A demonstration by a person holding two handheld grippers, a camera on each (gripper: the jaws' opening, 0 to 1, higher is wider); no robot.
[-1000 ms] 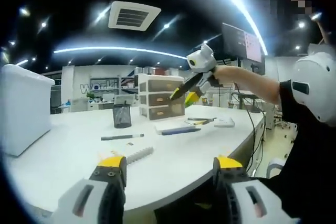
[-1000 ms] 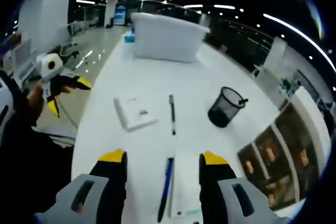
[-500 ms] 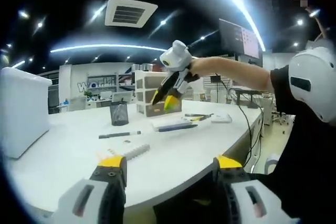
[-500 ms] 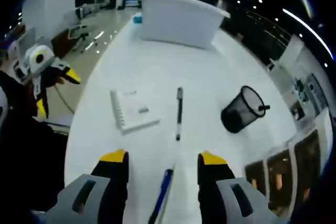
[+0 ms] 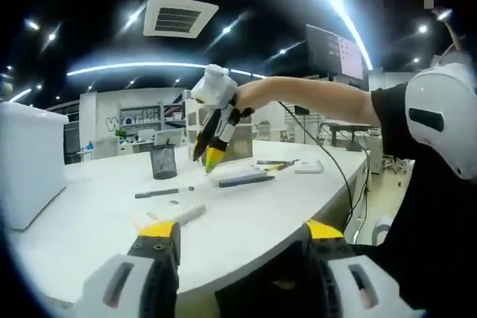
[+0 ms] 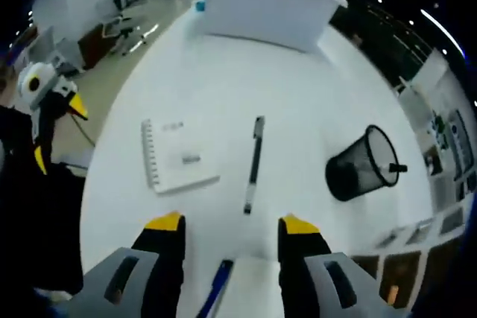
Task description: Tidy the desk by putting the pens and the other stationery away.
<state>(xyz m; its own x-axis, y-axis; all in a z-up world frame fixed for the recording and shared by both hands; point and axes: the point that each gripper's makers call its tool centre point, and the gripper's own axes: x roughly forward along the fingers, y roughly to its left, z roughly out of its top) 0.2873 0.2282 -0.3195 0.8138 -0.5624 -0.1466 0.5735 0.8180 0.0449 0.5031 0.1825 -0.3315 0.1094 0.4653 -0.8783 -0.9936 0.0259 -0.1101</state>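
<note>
Directly ahead of the right gripper (image 6: 227, 230), the black pen (image 6: 253, 163) lies on the white table (image 6: 223, 80), its long axis running nearly straight away from the jaws, which stand apart and empty. The right gripper is nearer; the left gripper (image 5: 238, 237), jaws apart, hangs off the table edge. Since the earlier frame, the right gripper has advanced toward the pen.

Layout of the desk (image 6: 223, 80) in the right gripper view.
A pen (image 6: 254, 163) lies at centre, between a spiral notepad (image 6: 176, 156) on its left and a mesh pen cup (image 6: 363, 164) on its right; a large box (image 6: 261, 1) stands behind them at the far edge.
</note>
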